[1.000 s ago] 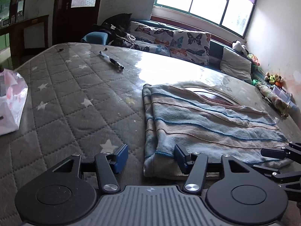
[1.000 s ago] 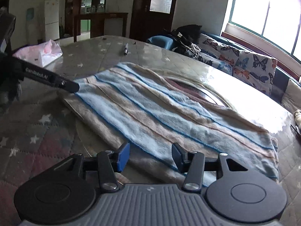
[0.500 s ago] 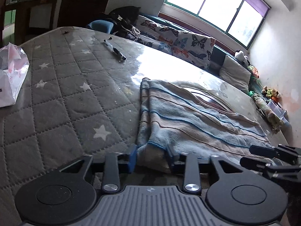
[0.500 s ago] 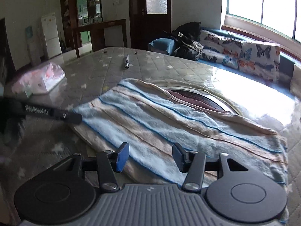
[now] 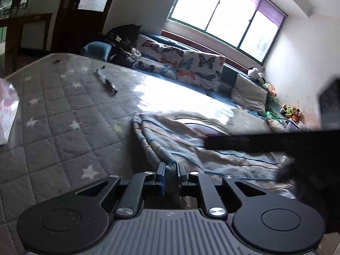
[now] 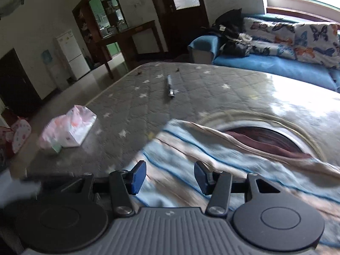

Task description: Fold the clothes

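Closing now on the near corner of the striped blue-and-beige knit garment lying on the grey star-quilted mattress: left gripper, fabric pinched and lifted since a second ago; right gripper apart, empty above the cloth, so fold likely beginning.

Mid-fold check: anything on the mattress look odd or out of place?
Yes. A pen lies loose on the quilted mattress, well beyond the striped garment, and a pink plastic bag sits at the mattress's edge. Neither touches the garment.
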Tool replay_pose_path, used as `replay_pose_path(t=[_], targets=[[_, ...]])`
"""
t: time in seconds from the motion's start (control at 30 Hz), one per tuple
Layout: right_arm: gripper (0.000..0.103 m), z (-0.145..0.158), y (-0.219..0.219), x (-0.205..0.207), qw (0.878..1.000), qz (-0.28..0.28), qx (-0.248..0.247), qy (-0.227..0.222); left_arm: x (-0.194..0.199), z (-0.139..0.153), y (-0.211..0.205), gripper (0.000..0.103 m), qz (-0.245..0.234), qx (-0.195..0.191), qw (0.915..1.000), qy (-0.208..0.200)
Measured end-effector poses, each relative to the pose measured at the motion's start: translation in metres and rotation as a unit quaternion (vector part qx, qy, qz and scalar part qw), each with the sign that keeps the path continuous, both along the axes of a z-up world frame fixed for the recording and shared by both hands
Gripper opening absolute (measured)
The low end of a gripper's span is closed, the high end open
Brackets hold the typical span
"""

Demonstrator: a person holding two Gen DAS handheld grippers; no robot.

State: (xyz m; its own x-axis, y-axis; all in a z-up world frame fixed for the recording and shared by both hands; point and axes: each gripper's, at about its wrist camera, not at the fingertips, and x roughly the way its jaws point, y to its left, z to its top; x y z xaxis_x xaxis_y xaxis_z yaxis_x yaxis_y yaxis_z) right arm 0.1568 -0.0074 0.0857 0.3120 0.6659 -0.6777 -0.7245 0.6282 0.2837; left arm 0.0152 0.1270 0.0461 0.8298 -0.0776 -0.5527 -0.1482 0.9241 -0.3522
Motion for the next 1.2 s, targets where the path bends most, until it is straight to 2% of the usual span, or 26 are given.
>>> replay_pose_path(t=[0.17,0.37,0.43,0.53,0.67,0.77,0.8,0.83,0.9,0.97,1.2], targets=[[0.051,-0.003,0.042,0.012,0.999,0.035,-0.030,0.016,0.005,0.005,-0.013,0.010,-0.017,0.000,0.9998,-0.012],[0.048,-0.014,0.078,0.008,0.992,0.083,-0.095,-0.012,0.007,0.005,-0.026,0.010,-0.040,0.011,0.9990,-0.019],[0.029,-0.019,0.082,0.004,0.989,0.085,-0.120,-0.024,0.008,0.005,-0.030,0.010,-0.050,0.014,0.9985,-0.020],[0.014,-0.022,0.075,0.001,0.989,0.074,-0.122,-0.032,0.007,0.005,-0.034,0.011,-0.069,0.016,0.9972,-0.026],[0.009,-0.016,0.049,-0.005,0.993,0.052,-0.090,-0.049,-0.002,0.008,-0.036,0.018,-0.105,0.013,0.9930,-0.052],[0.008,-0.011,0.016,-0.002,0.997,0.013,-0.057,-0.044,-0.016,0.015,-0.041,0.033,-0.144,0.022,0.9855,-0.087],[0.008,-0.010,0.003,0.000,0.998,0.000,-0.048,-0.041,-0.020,0.016,-0.043,0.044,-0.154,0.027,0.9830,-0.097],[0.008,-0.008,-0.010,0.001,0.998,-0.013,-0.038,-0.039,-0.022,0.018,-0.046,0.047,-0.161,0.030,0.9812,-0.103],[0.008,-0.005,-0.035,0.004,0.998,-0.038,-0.022,-0.035,-0.027,0.020,-0.051,0.048,-0.172,0.036,0.9780,-0.112],[0.008,-0.001,-0.060,0.007,0.998,-0.059,-0.013,-0.034,-0.025,0.019,-0.056,0.052,-0.173,0.040,0.9783,-0.106],[0.008,0.001,-0.143,0.018,0.992,-0.121,0.004,-0.024,-0.006,0.005,-0.075,0.052,-0.181,0.037,0.9806,-0.067]])
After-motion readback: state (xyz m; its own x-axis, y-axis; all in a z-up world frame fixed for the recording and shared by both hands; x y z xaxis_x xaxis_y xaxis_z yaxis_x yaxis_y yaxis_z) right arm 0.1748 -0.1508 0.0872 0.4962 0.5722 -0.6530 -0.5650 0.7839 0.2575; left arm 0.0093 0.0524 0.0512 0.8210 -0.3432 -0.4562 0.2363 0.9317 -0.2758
